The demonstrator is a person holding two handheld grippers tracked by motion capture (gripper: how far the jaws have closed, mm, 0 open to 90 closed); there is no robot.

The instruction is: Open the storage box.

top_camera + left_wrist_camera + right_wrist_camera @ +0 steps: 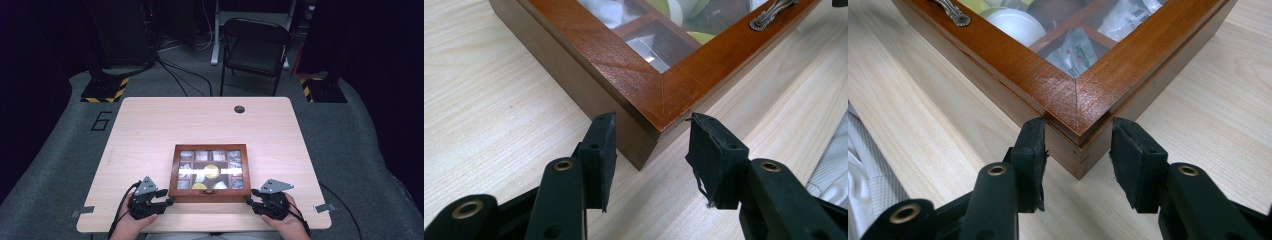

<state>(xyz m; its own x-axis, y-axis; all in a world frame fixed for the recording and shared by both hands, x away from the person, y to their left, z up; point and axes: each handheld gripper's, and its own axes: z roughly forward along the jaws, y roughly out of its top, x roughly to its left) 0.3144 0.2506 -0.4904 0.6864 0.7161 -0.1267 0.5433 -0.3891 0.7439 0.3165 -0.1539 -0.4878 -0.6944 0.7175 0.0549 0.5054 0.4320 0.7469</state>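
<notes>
My left gripper is clamped on the near-left corner of the box, lower centre of the high view; my right gripper pinches the near-right corner. I'd keep both grips even and move them together. The box's long axis runs left-right, clasp facing me.

Wooden box: we see reddish-brown wood framing a glass lid
Handle: silvery metal
Table: pale wood grain
Jaw pads: matte black
Folding chair: black
</notes>
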